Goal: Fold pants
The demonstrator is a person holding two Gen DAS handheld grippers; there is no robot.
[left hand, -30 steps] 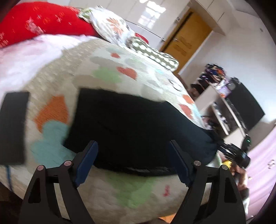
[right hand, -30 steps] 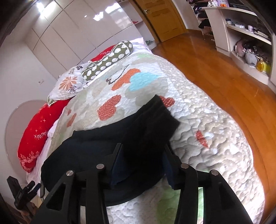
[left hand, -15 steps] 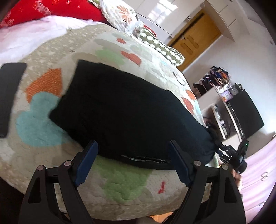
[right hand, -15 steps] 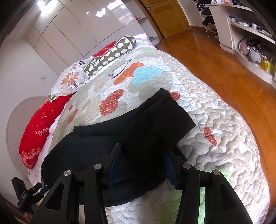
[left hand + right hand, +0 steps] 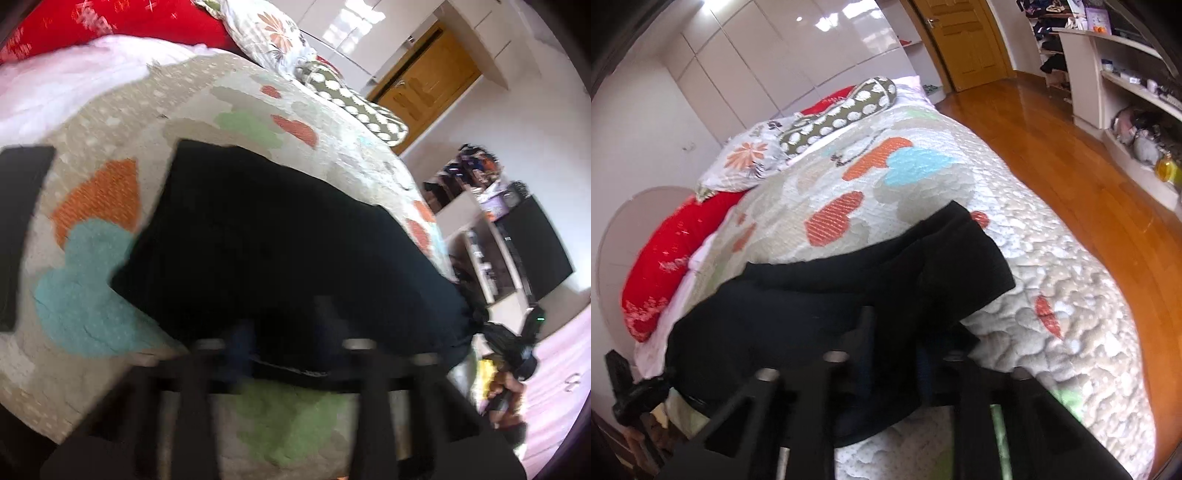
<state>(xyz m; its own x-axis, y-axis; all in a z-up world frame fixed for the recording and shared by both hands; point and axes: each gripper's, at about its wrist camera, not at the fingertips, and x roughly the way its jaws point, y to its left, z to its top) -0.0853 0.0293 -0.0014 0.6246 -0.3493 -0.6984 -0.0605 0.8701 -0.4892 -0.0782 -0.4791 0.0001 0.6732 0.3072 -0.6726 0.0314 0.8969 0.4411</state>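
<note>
Black pants (image 5: 277, 240) lie folded lengthwise across the patterned quilt (image 5: 110, 177), near the bed's near edge. My left gripper (image 5: 282, 332) is closing its jaws on the near edge of the pants, and dark fabric is pinched between the blurred fingers. In the right wrist view the pants (image 5: 820, 306) run left to right, with one end raised and draped. My right gripper (image 5: 894, 350) is closing its jaws on that end, cloth between the pads. Each gripper shows small in the other's view: the right gripper (image 5: 517, 350) and the left gripper (image 5: 631, 391).
A flat black object (image 5: 18, 229) lies on the quilt left of the pants. A red pillow (image 5: 665, 251), a floral pillow (image 5: 746, 162) and a dotted bolster (image 5: 842, 114) sit at the bed's head. Wooden floor (image 5: 1071, 166) and shelves (image 5: 1126, 92) are to the right.
Both grippers' jaws have closed from wide apart onto the pants' near edge. The right end of the pants sits slightly higher and more bunched. Both views are blurred now.
</note>
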